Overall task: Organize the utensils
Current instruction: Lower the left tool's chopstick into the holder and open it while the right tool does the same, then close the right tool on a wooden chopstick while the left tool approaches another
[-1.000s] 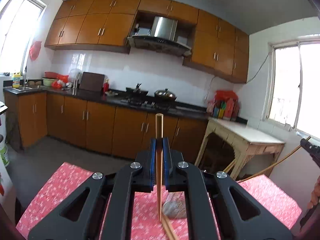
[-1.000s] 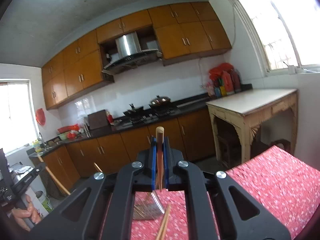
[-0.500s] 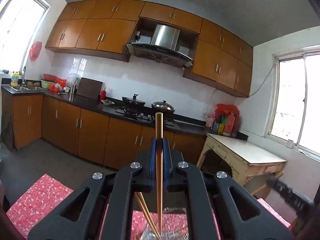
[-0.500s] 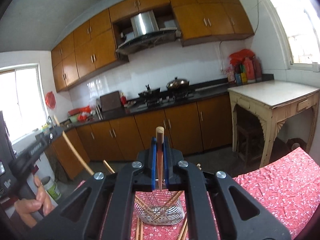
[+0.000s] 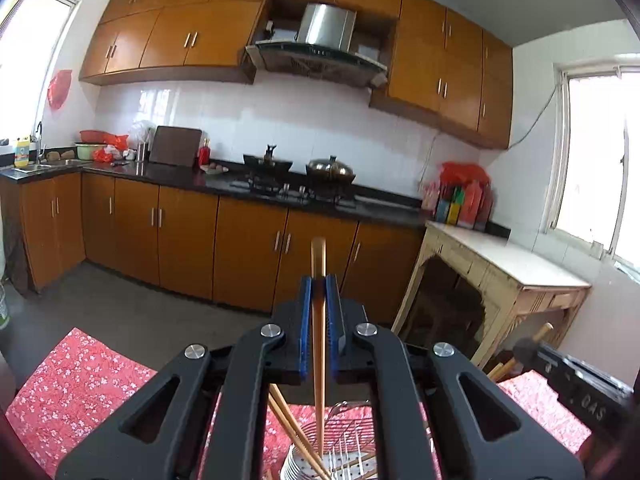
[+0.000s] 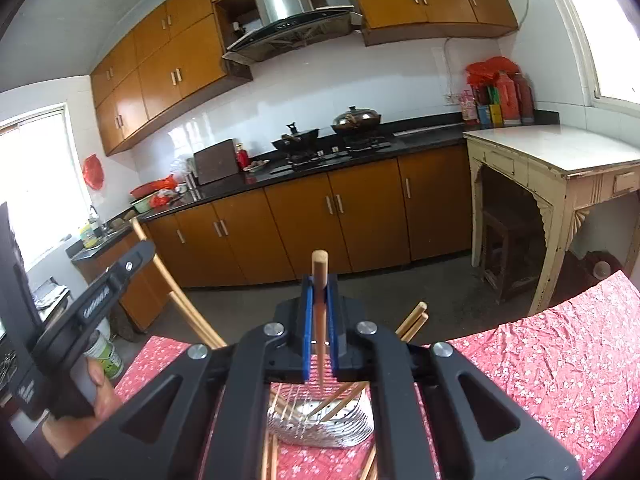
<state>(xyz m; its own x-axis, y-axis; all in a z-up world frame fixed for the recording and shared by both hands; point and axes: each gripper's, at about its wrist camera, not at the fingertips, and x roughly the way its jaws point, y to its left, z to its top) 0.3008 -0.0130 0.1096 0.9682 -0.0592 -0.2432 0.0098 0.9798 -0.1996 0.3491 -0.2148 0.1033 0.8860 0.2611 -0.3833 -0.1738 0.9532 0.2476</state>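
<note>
Chopsticks [image 6: 320,312] above red floral tablecloth [image 6: 540,360]

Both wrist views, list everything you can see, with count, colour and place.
Chopstick: two gripped, tan, one in each tongs.
Wire basket: one, silver, on the tablecloth below the tongs, several chopsticks inside.
Tablecloth: one, red floral, covering the table.
Cabinets: orange-brown, along the wall.
Woks: two, dark, on the stove.
Side table: one, cream, right.
Left tongs: black, blue pads, shut on a chopstick.
Right tongs: same, jaws opening, chopstick between them.
</note>
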